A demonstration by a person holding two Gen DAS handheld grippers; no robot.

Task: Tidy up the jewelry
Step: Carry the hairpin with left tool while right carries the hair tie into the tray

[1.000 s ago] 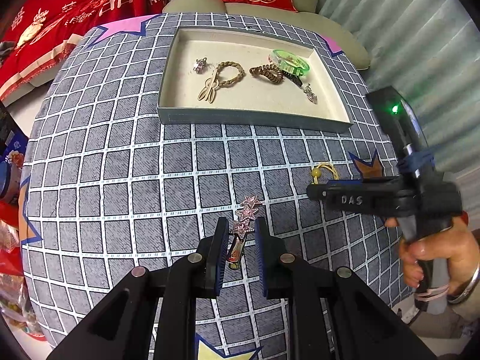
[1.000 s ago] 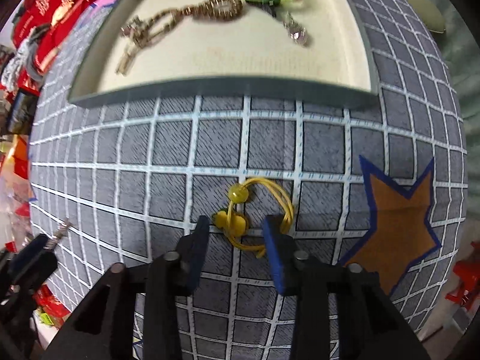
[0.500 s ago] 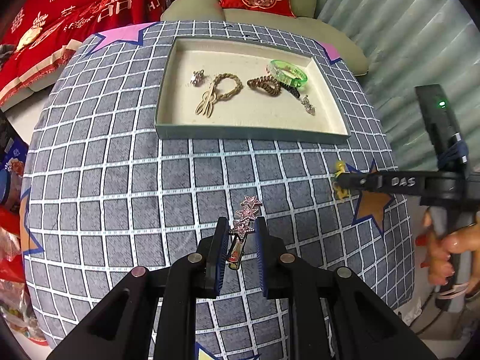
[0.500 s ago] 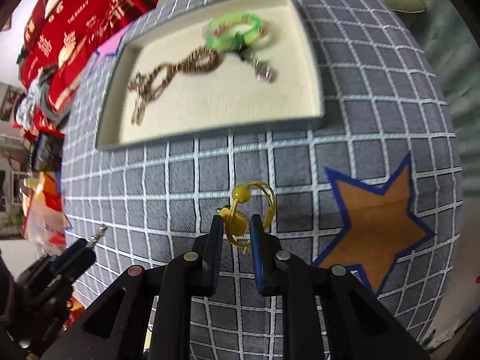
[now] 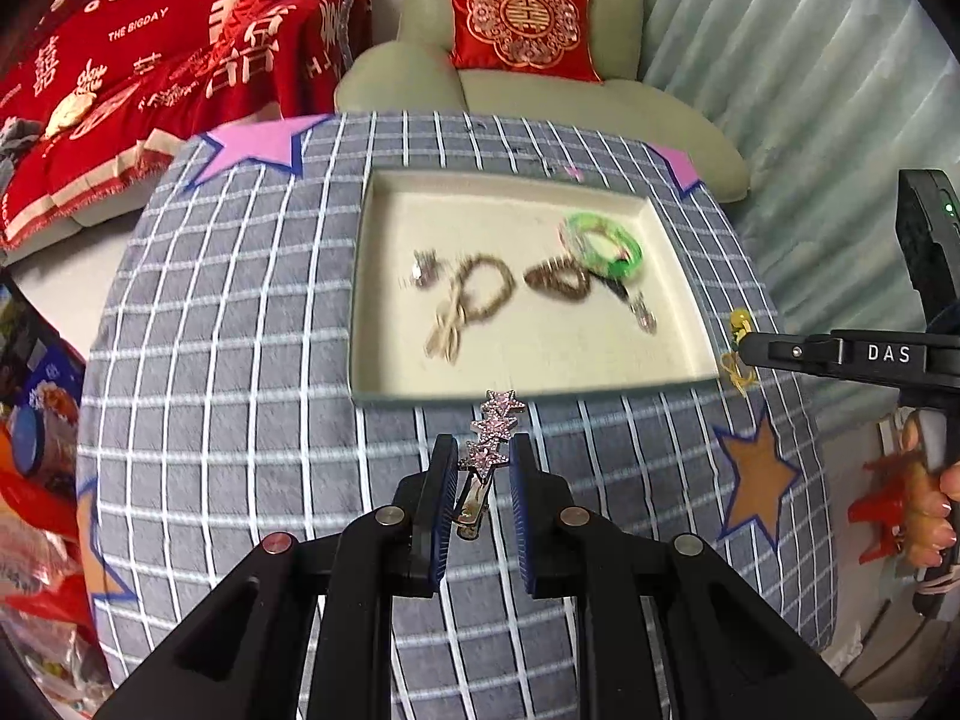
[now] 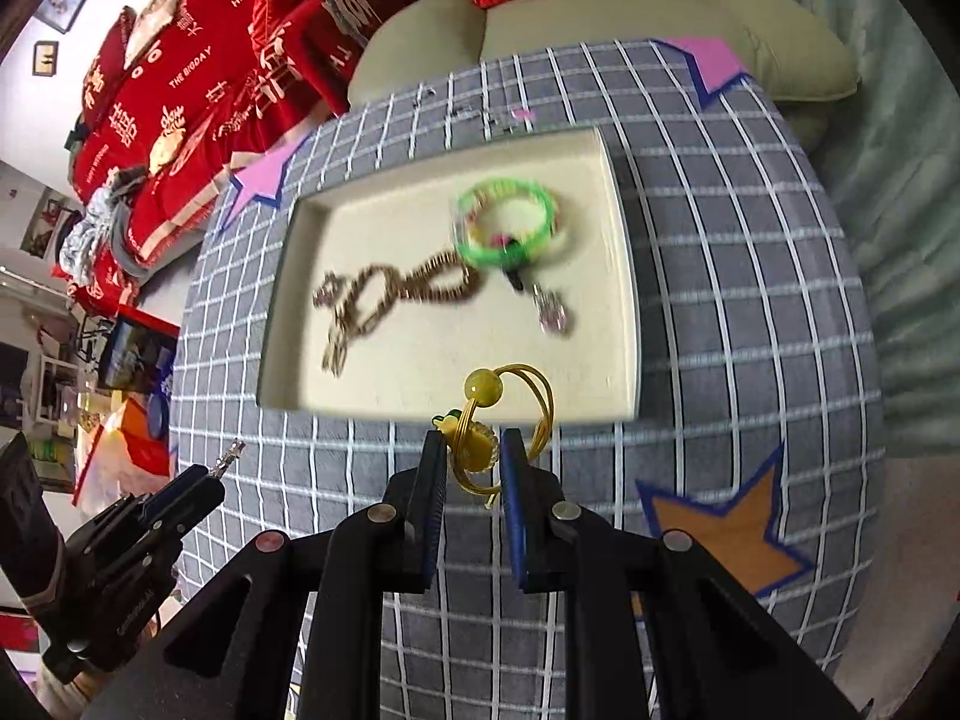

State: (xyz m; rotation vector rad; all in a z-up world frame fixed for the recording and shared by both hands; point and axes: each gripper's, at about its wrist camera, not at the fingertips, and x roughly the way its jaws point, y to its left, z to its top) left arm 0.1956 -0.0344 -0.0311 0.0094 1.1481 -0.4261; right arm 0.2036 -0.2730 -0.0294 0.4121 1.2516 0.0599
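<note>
Both tools grip: glittery star-shaped clip (image 5: 493, 427), beaded yellow cord (image 6: 480, 420).

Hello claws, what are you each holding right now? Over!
Left claw shut on pink star hair clip. Right claw shut on yellow bead hair tie. Both short of the tray. Nothing in the way.

grey white-grid tablecloth (image 5: 252, 372); cream-lined grey tray (image 5: 540, 354); translucent green bangle (image 6: 504, 228); pink star hair clip (image 5: 495, 426); yellow beaded hair tie (image 6: 480, 420)

One tray (image 5: 684, 276), one hair clip (image 5: 495, 426), two grippers (image 5: 478, 468).
</note>
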